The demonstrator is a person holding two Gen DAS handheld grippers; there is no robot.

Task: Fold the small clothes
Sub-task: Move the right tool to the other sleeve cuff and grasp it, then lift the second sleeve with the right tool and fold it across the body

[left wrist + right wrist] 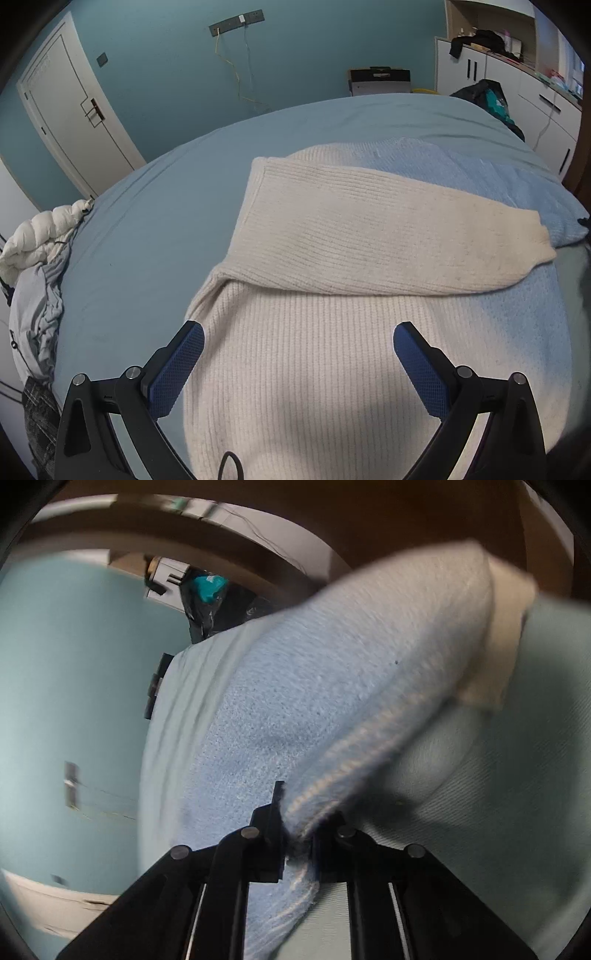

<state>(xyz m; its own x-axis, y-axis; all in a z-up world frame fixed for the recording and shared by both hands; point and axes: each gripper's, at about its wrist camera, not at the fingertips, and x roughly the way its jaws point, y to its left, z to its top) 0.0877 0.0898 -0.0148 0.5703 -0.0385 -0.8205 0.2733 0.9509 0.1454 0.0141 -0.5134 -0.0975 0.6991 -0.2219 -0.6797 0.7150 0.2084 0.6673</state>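
1. Blue textured pads of the left claw (298,338) sit nearest the lens, spread wide apart with nothing between them, hovering just above the sweater (314,369).
2. Below that claw, the sweater lies flat on the bed (147,229). It is a ribbed knit, cream on the left side and pale blue on the right.
3. One cream sleeve (369,236) is already folded across the chest, its cuff reaching toward the blue side.
4. In the right wrist view, the right claw (295,834) is closed tight on the blue sleeve (332,686), pinching its seamed edge. The sleeve is lifted off the bed and blurred; its cream cuff (506,627) hangs at the far end.
5. Judged from this, the fold is at an early-middle stage: one sleeve is in, the second is in the claw and not yet laid across, and the body is still to be folded.
6. Beyond the bed are a teal wall, a white door (74,107) and white cabinets (535,99). A bundle of other clothes (33,266) sits at the bed's left edge.
7. No brand, label or readable writing shows anywhere.
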